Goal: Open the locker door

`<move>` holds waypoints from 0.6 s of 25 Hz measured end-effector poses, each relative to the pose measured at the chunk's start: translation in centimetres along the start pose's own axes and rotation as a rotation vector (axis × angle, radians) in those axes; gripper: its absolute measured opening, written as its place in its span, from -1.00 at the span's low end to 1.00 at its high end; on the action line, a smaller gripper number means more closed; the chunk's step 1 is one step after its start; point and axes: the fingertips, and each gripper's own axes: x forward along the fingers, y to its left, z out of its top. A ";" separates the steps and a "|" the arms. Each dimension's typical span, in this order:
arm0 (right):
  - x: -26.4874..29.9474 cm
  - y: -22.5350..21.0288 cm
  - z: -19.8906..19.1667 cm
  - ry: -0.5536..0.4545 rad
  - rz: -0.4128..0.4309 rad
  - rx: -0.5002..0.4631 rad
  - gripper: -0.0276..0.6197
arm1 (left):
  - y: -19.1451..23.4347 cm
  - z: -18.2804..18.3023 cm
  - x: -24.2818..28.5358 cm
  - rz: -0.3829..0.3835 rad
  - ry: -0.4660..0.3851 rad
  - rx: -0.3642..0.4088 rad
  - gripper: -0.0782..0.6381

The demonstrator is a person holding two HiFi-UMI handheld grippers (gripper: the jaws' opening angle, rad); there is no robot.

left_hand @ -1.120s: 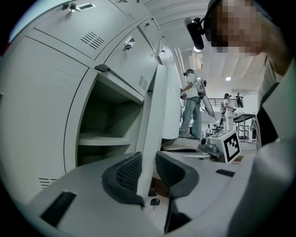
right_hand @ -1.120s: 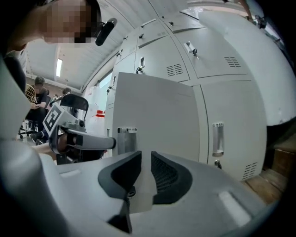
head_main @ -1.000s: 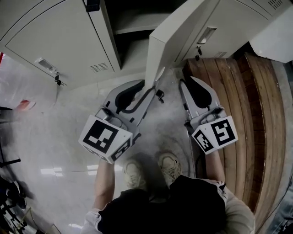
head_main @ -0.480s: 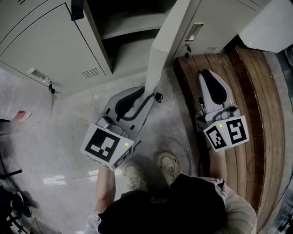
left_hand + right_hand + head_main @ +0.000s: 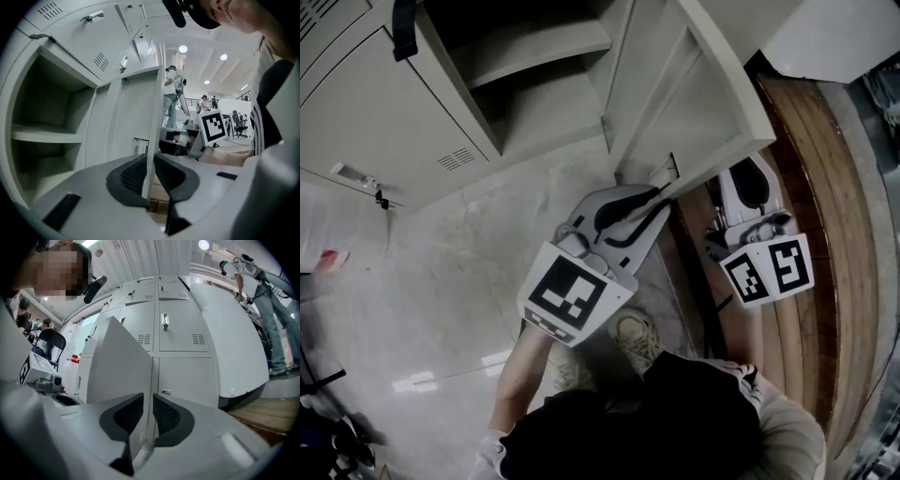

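Observation:
The grey locker door (image 5: 694,103) stands swung wide open to the right, and the shelf (image 5: 534,42) inside the locker shows. My left gripper (image 5: 661,194) is shut on the door's free edge. In the left gripper view the thin door edge (image 5: 152,117) runs down between the pads of the left gripper (image 5: 151,171), whose jaws have just been closing on it. My right gripper (image 5: 750,173) hangs on the door's outer side, over the bench. The right gripper (image 5: 147,413) shows a narrow gap with nothing in it, and the door (image 5: 122,366) stands beyond it.
A wooden bench (image 5: 825,187) runs along the right. Closed lockers with a key in the lock (image 5: 356,175) stand at the left. The person's shoes (image 5: 633,333) are on the pale floor below the grippers. Other people (image 5: 171,96) stand far off in the hall.
The left gripper has moved to the right with the door's edge, swinging the door much wider. The right gripper has shifted right, over the bench and behind the door.

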 end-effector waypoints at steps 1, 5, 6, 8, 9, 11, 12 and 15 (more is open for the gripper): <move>-0.5 -0.6 0.0 0.002 -0.017 0.000 -0.73 | -0.2 0.0 0.6 -0.014 0.002 0.004 -0.61; -2.4 -2.7 0.1 0.000 -0.078 0.010 -0.73 | -1.0 0.1 2.7 -0.055 0.013 0.028 -0.61; -2.8 -3.1 0.2 0.001 -0.089 0.011 -0.73 | -1.2 0.1 3.1 -0.065 0.018 0.037 -0.61; -3.5 -3.6 0.1 0.005 -0.103 0.011 -0.73 | -1.5 0.2 3.9 -0.085 0.030 0.053 -0.61; -3.7 -3.8 0.1 0.010 -0.107 0.011 -0.73 | -1.6 0.1 4.3 -0.093 0.037 0.059 -0.61; -4.1 -4.0 -0.1 0.017 -0.111 0.013 -0.73 | -1.7 -0.2 5.1 -0.096 0.057 0.077 -0.61; -4.2 -4.1 -0.1 0.018 -0.110 0.017 -0.73 | -1.7 -0.4 5.6 -0.092 0.071 0.091 -0.61; -4.1 -4.3 -0.1 0.009 -0.106 0.046 -0.73 | -1.8 -1.3 6.6 -0.088 0.098 0.102 -0.61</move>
